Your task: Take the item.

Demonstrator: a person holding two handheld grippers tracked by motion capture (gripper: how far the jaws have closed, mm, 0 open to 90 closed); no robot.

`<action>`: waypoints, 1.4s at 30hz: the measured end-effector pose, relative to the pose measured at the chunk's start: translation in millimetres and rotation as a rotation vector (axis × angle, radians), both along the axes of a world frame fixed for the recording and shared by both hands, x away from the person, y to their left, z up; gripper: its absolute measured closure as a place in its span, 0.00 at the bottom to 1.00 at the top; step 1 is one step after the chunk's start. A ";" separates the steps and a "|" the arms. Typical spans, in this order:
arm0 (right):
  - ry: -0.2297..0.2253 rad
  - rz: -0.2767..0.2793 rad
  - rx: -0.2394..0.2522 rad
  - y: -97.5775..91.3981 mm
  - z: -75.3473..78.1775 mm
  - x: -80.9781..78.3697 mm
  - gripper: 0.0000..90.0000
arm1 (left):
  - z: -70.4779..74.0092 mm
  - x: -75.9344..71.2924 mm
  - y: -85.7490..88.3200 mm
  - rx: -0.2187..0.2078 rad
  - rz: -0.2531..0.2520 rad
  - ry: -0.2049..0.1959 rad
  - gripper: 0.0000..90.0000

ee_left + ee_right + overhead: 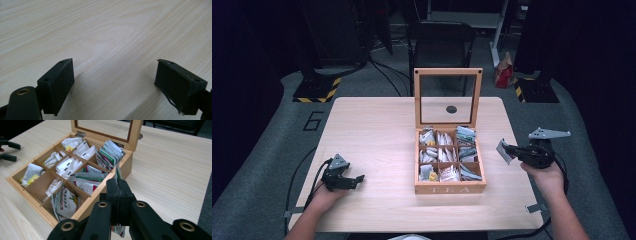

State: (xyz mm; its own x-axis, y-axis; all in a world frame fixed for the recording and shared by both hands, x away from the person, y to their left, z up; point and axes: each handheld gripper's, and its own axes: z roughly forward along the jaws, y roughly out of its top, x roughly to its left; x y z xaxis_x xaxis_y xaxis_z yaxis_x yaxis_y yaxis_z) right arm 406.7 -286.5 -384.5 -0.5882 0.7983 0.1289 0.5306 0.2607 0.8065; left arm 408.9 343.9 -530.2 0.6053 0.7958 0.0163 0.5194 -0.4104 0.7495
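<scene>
A wooden tea box (450, 189) stands open at the middle of the table, its glass lid (448, 73) upright at the back. Its compartments (65, 165) hold several tea bag packets. To the right of the box, my right gripper (512, 151) is shut on a thin pale tea bag packet (503, 151). In the right gripper view the packet's edge (117, 173) sticks up from the closed jaws (117, 185), just over the box's near right corner. At the table's front left, my left gripper (357, 181) stands open with only bare wood between its pads (62, 82).
The light wooden table (372, 130) has a round cable hole (451, 109) behind the lid. A dark chair (442, 35) stands beyond the far edge, with a red and white bag (503, 70) on the floor. Stand bases with yellow-black stripes (314, 90) flank the table.
</scene>
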 end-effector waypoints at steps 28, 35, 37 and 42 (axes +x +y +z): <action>0.041 -0.061 -0.025 -12.0 -55.0 0.1 0.99 | -0.1 -0.1 -0.1 -0.002 0.001 0.001 0.17; 0.052 -0.074 -0.038 -13.5 -66.8 -0.5 0.99 | 0.0 0.0 0.0 -0.001 0.000 0.000 0.17; 0.051 -0.075 -0.045 -13.9 -70.6 -0.6 0.99 | 0.0 0.0 -0.1 -0.001 0.001 0.000 0.17; 0.049 -0.072 -0.055 -14.0 -76.5 -1.0 0.99 | 0.0 0.0 0.0 0.000 0.000 0.000 0.17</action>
